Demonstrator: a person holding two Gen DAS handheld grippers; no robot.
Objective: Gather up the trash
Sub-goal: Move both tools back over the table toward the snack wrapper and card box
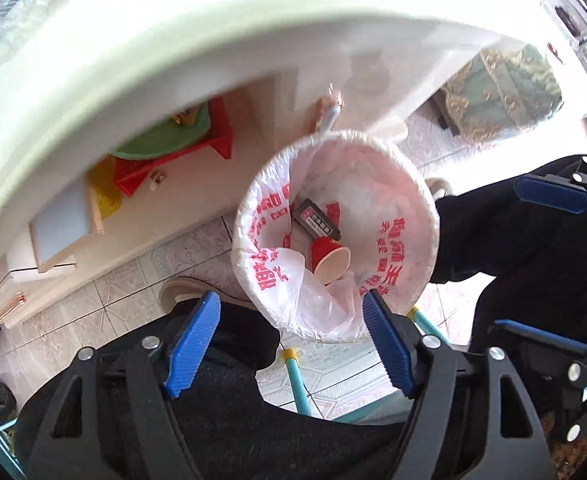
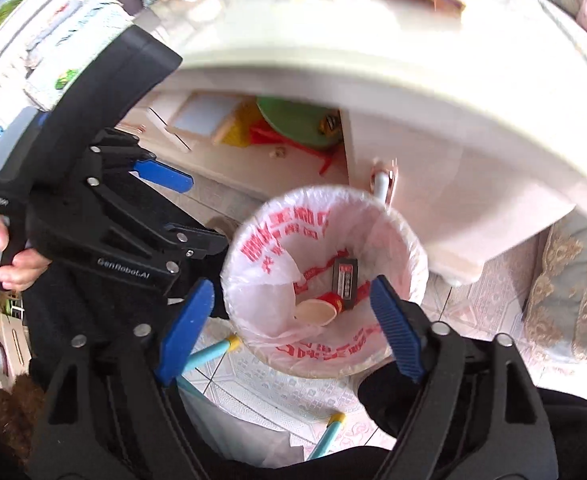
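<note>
A round trash bin (image 1: 405, 280) lined with a white plastic bag with red print stands on the tiled floor below the white table; it also shows in the right wrist view (image 2: 373, 356). Inside lie a red paper cup (image 1: 329, 260) on its side and a dark flat packet (image 1: 315, 220), also seen as the cup (image 2: 319, 310) and packet (image 2: 345, 276). My left gripper (image 1: 293, 312) hangs open and empty above the bin's near rim. My right gripper (image 2: 289, 300) is open and empty above the bin. The left gripper (image 2: 173, 204) shows at left.
The white table edge (image 1: 133, 72) curves overhead. Under it are a red stool with a green dish (image 1: 165, 140) and a yellow bag. Turquoise stool legs (image 1: 297, 376) and my dark trousers sit below. A patterned sofa (image 1: 505, 96) is at the right.
</note>
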